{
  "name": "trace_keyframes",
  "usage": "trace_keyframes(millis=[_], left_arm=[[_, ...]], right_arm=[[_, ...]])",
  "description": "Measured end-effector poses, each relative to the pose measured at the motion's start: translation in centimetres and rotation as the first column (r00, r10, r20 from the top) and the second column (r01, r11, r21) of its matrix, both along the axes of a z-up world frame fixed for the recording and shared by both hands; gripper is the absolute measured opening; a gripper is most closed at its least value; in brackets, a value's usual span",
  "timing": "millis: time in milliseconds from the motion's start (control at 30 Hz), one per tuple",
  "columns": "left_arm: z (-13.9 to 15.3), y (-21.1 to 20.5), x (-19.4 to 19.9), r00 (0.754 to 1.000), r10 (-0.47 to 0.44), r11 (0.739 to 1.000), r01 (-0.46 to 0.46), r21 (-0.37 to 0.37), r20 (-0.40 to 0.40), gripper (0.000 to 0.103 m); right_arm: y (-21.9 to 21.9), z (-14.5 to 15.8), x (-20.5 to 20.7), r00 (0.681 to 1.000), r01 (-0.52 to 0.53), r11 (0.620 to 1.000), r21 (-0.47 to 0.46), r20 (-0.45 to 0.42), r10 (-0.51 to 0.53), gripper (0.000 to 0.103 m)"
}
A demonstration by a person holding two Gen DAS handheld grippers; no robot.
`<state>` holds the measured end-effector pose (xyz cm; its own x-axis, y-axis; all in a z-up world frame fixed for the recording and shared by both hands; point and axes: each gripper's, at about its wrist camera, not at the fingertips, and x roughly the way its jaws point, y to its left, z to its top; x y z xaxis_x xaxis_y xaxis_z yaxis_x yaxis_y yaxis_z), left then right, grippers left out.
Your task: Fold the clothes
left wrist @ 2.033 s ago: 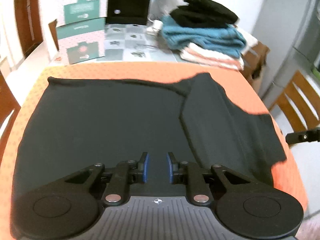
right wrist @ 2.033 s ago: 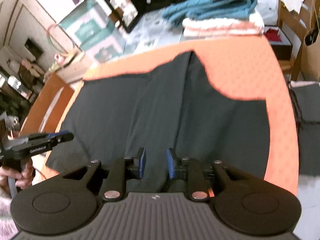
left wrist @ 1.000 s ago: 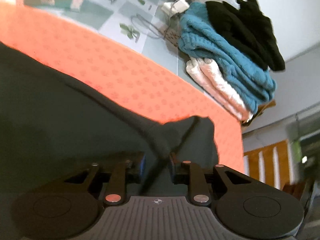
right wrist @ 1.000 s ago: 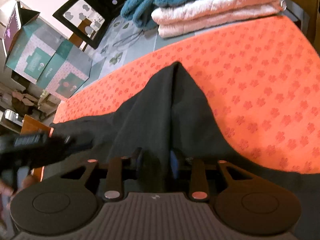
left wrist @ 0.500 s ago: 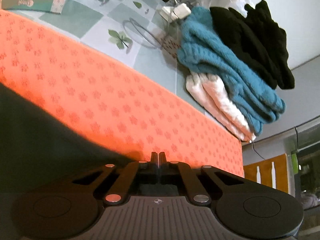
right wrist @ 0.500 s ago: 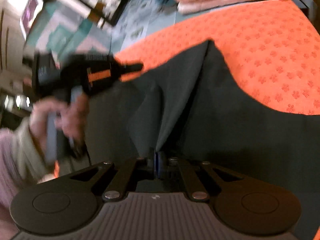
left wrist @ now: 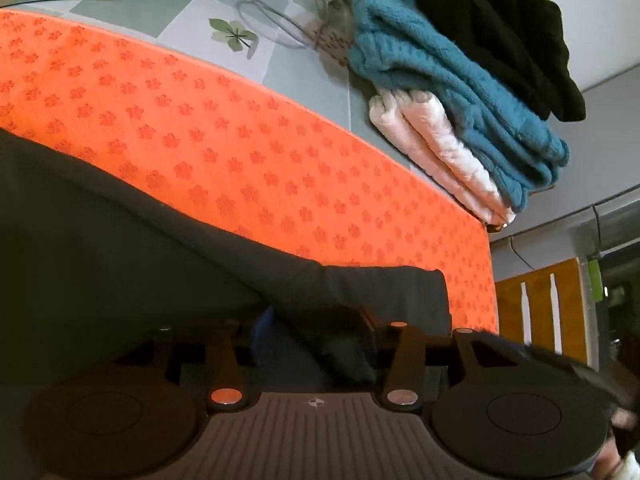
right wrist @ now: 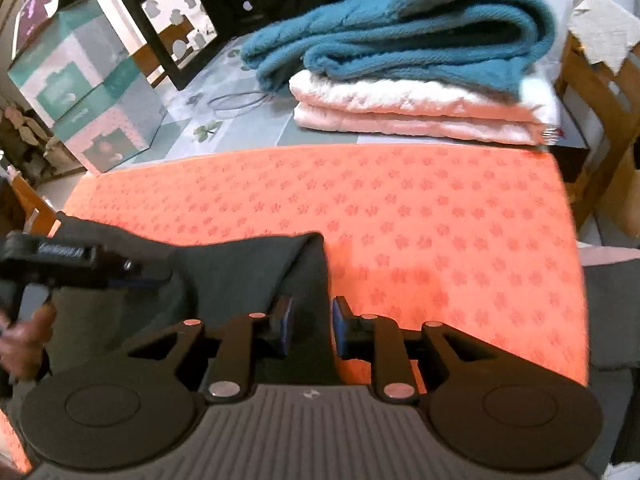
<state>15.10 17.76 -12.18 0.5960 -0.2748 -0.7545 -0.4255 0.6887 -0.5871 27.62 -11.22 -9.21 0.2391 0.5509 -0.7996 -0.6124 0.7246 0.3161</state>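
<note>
**Dark cloth under both grippers, fold on orange mat**

Dark grey garment (right wrist: 248,276) spread low across the orange flower-print mat (right wrist: 420,216), folded corner reaching toward mat centre. Nearest in right wrist view: right gripper (right wrist: 310,326) with jaws parted, blue pads showing, a strip of the cloth lying between the fingers, not pinched. To the left, left gripper (right wrist: 120,268) held in a bare hand (right wrist: 24,340), over the garment; jaw gap not clear from this side.

Left wrist view: left gripper (left wrist: 316,332) also spread apart, a bunched ridge of the garment (left wrist: 340,292) running across and over its right finger; grip not evident. Folded edge (left wrist: 400,276) ending just short of the mat's right border.

Beyond the mat: leaf-pattern tablecloth (right wrist: 240,128) with a loop of cable (right wrist: 236,100). Farther: stack of 3 folded items, pink-white blanket (right wrist: 420,112) at bottom, teal knit (right wrist: 400,40) above, black garment (left wrist: 500,28) on top. Far left: 2 teal-and-pink boxes (right wrist: 84,96), black frame (right wrist: 180,28) behind.
</note>
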Motion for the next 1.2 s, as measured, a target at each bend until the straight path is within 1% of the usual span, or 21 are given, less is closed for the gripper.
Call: trace_keyframes(millis=[33, 67, 100, 133, 167, 200, 233, 367, 500, 567, 600, 633, 700, 833, 1000, 1100, 1200], left_arm=[[0.0, -0.1, 0.1, 1.0, 0.0, 1.0, 0.0, 0.004, 0.0, 0.048], [0.1, -0.2, 0.3, 1.0, -0.005, 1.0, 0.005, 0.017, 0.007, 0.048], [0.2, -0.2, 0.4, 1.0, -0.011, 0.999, 0.01, 0.032, 0.014, 0.037], [0.3, -0.3, 0.6, 1.0, -0.016, 0.999, 0.015, 0.047, 0.022, 0.016], [0.4, -0.4, 0.8, 0.999, -0.022, 0.998, 0.02, 0.062, 0.03, 0.01], [0.6, -0.3, 1.0, 0.999, -0.032, 0.995, 0.027, 0.095, 0.044, 0.009], [0.7, -0.2, 1.2, 0.998, -0.038, 0.992, 0.031, 0.121, 0.058, 0.008], [0.2, 1.3, 2.8, 0.998, -0.045, 0.99, 0.037, 0.137, 0.054, 0.008], [0.0, 2.3, 4.2, 0.997, -0.067, 0.987, 0.06, 0.15, 0.046, 0.011], [0.3, 2.5, 4.4, 0.996, -0.086, 0.987, 0.08, 0.138, 0.038, 0.013], [0.9, 2.5, 4.1, 0.995, -0.088, 0.985, 0.08, 0.151, 0.046, 0.02], [1.6, 2.4, 3.6, 0.994, -0.089, 0.983, 0.078, 0.167, 0.056, 0.032], [2.9, 2.2, 2.7, 0.993, -0.091, 0.977, 0.075, 0.2, 0.076, 0.048], [5.9, 1.8, -0.5, 0.99, -0.102, 0.966, 0.076, 0.246, 0.095, 0.05], [9.6, 0.0, -5.5, 0.99, -0.122, 0.934, 0.091, 0.345, 0.07, 0.051], [10.9, -1.3, -8.9, 0.989, -0.128, 0.925, 0.094, 0.368, 0.068, 0.053], [11.5, -2.7, -12.2, 0.99, -0.132, 0.918, 0.102, 0.384, 0.054, 0.054]], right_arm=[[0.5, -0.5, 0.6, 1.0, -0.001, 1.0, 0.003, -0.009, 0.001, 0.031], [0.9, -1.1, 1.1, 1.0, 0.003, 1.0, 0.003, -0.019, -0.003, 0.032], [1.4, -1.7, 1.6, 1.0, 0.007, 1.0, 0.003, -0.03, -0.006, 0.032], [1.7, -2.2, 1.8, 0.999, 0.007, 1.0, 0.01, -0.043, -0.006, 0.032], [2.0, -2.7, 1.9, 0.998, 0.007, 1.0, 0.016, -0.056, -0.006, 0.029], [2.2, -2.9, 2.1, 0.998, 0.006, 1.0, 0.019, -0.06, -0.004, 0.021], [2.5, -3.2, 2.3, 0.998, 0.004, 1.0, 0.022, -0.063, -0.003, 0.008], [2.8, -2.9, 2.3, 1.0, 0.001, 1.0, -0.002, -0.01, -0.001, 0.008], [2.4, -2.8, 2.3, 1.0, 0.001, 1.0, 0.005, -0.003, -0.001, 0.011], [1.9, -2.0, 2.0, 1.0, 0.017, 1.0, 0.013, 0.012, -0.017, 0.012], [1.5, -1.5, 1.7, 0.999, 0.023, 1.0, 0.017, 0.021, -0.024, 0.012], [1.0, -0.8, 1.3, 0.999, 0.024, 1.0, 0.02, 0.028, -0.024, 0.012], [0.1, 0.5, 0.4, 0.999, 0.025, 0.999, 0.026, 0.041, -0.026, 0.014], [-2.2, 3.3, -2.7, 0.999, 0.008, 1.0, 0.025, 0.053, -0.009, 0.014], [-4.8, 5.9, -7.6, 0.997, -0.053, 0.998, 0.014, 0.05, 0.053, 0.016], [-6.1, 7.0, -10.6, 0.995, -0.093, 0.996, 0.011, 0.04, 0.093, 0.018], [-7.3, 7.6, -13.6, 0.991, -0.135, 0.991, 0.025, 0.027, 0.134, 0.018]])
